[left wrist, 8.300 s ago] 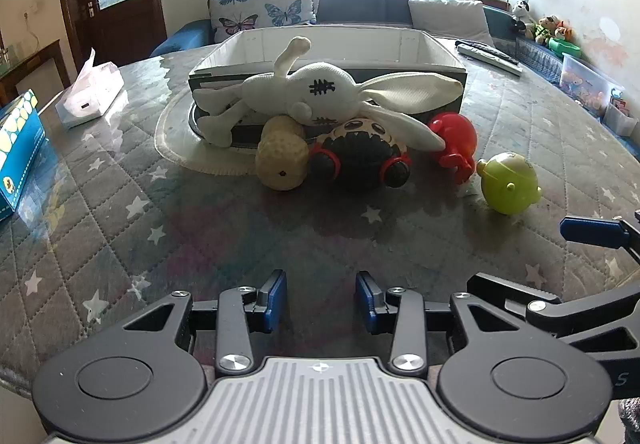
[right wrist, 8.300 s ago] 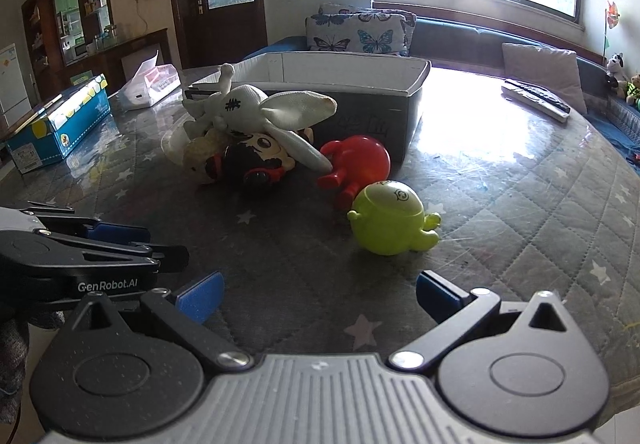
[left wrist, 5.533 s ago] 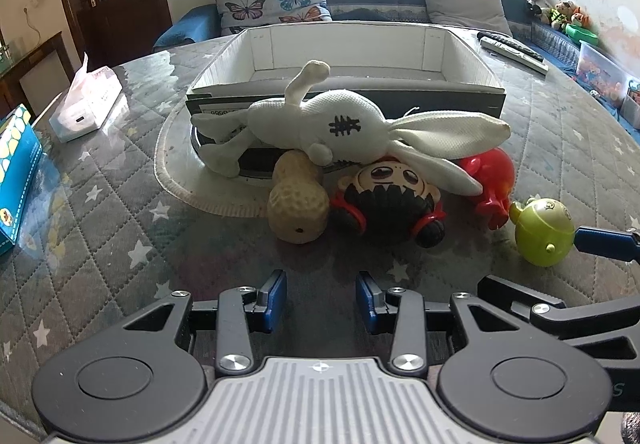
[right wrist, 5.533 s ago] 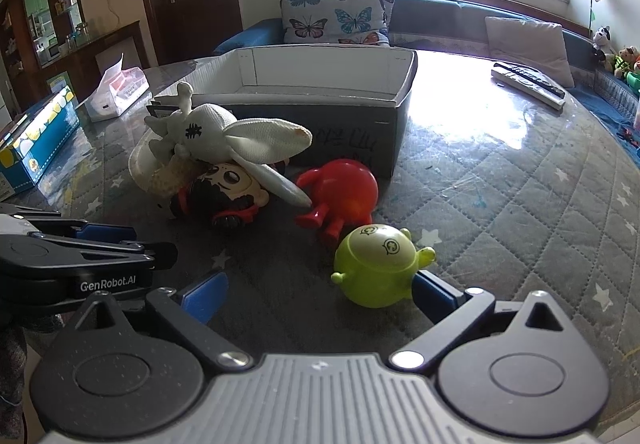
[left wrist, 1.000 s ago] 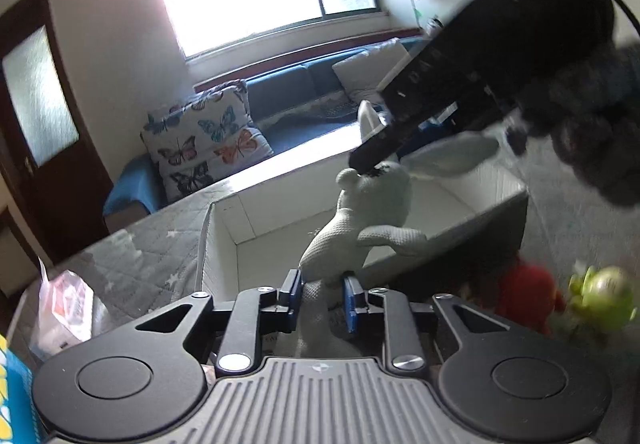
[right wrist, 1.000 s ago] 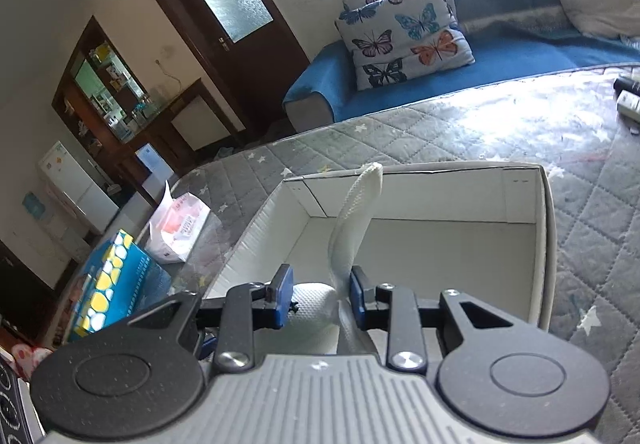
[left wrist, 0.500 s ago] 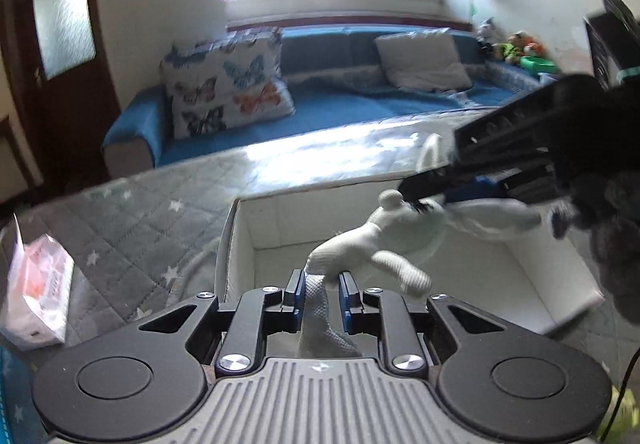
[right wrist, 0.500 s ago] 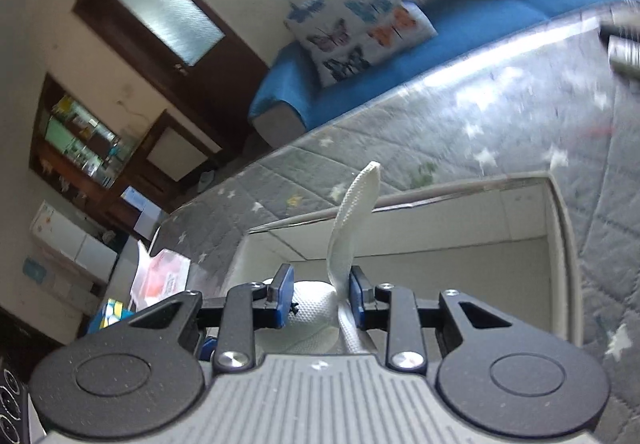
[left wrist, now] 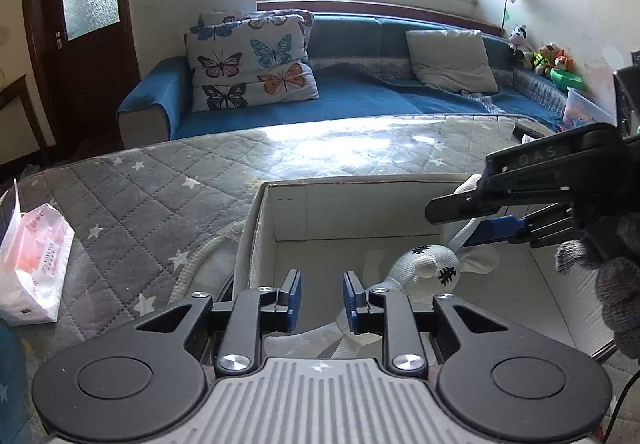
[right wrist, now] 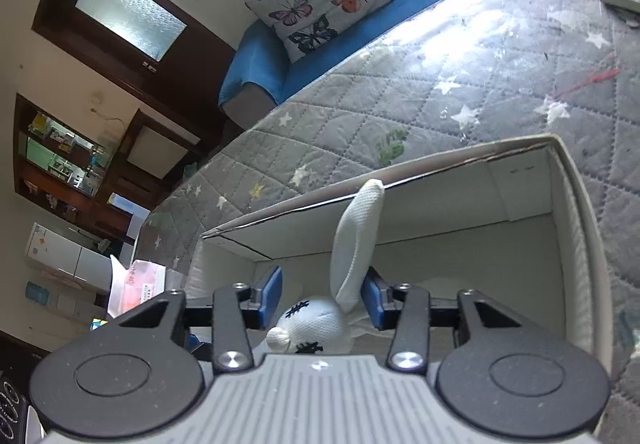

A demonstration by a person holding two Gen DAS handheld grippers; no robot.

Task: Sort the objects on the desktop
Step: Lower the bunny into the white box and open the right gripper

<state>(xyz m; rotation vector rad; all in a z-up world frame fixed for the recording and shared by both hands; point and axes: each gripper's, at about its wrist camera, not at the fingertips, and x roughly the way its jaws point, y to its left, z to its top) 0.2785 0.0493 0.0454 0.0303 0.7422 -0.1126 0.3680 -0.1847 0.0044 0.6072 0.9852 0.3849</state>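
The left gripper [left wrist: 319, 299] stands narrowly parted, holding nothing, over the box's near-left corner. The right gripper [right wrist: 322, 298] is spread wide around the white rabbit's ear. The white rabbit [left wrist: 426, 272] lies inside the box [left wrist: 264, 220] on the tabletop [left wrist: 160, 200].

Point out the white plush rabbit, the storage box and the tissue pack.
white plush rabbit [left wrist: 424, 268]: left wrist view, on its head.
storage box [right wrist: 580, 244]: right wrist view, on its right wall.
tissue pack [left wrist: 34, 264]: left wrist view, on its printed face.
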